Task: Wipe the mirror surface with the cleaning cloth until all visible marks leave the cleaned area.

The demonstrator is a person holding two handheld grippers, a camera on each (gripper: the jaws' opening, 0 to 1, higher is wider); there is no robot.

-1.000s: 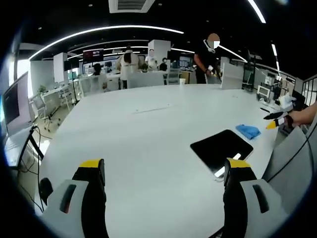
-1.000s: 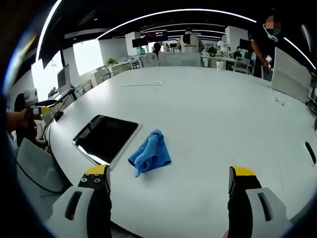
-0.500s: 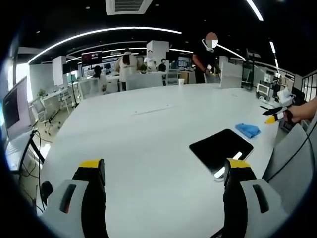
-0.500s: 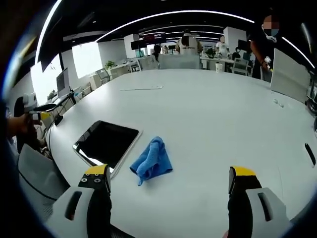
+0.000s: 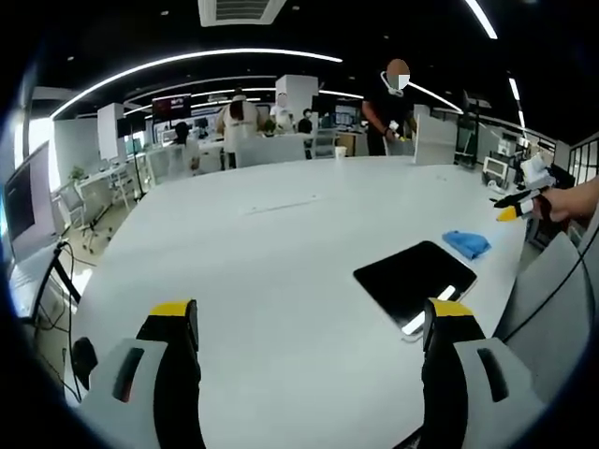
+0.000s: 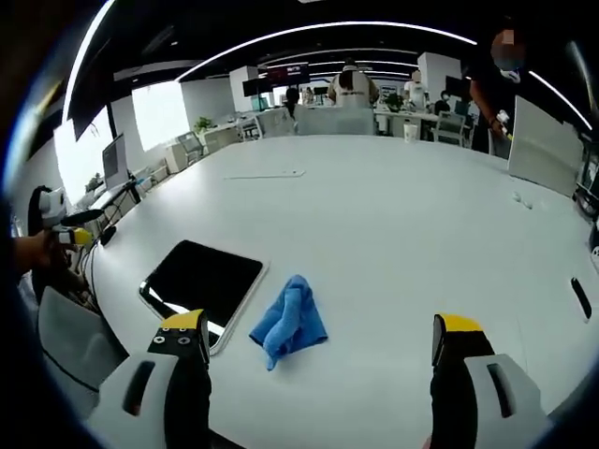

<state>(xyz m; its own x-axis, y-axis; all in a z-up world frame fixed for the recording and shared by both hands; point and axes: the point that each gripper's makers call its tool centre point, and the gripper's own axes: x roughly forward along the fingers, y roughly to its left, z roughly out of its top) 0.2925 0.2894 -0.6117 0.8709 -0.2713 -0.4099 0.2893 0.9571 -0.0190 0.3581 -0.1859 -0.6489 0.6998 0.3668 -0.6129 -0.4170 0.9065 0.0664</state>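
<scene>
Mirror (image 6: 203,282): a dark, flat rectangle with a pale rim, lying on the white table near its edge; in the left gripper view (image 5: 415,278) it lies ahead and to the right, bright strips of ceiling light reflected along its near edge.
Cloth (image 6: 289,321): blue, crumpled, on the table just beside the mirror and apart from it; in the left gripper view (image 5: 466,243) it sits beyond the mirror's far corner.
Right gripper (image 6: 318,360): jaws wide apart, holding nothing, above the table's near edge; the cloth lies ahead between them, nearer the left jaw, and the mirror's near corner is beside that jaw's yellow tip. In the left gripper view it appears at the far right (image 5: 513,210), held in a hand (image 5: 567,200), off the table's edge.
Left gripper (image 5: 309,351): jaws wide apart, holding nothing, over bare tabletop; the mirror's near edge is close to the right jaw's tip. In the right gripper view it appears at the far left (image 6: 75,231), well apart from the mirror.
Table (image 6: 412,215): large, white, rounded.
Beyond: an open office with desks, monitors and several people (image 5: 389,103) standing past the table's far edge; curved light strips on a dark ceiling.
</scene>
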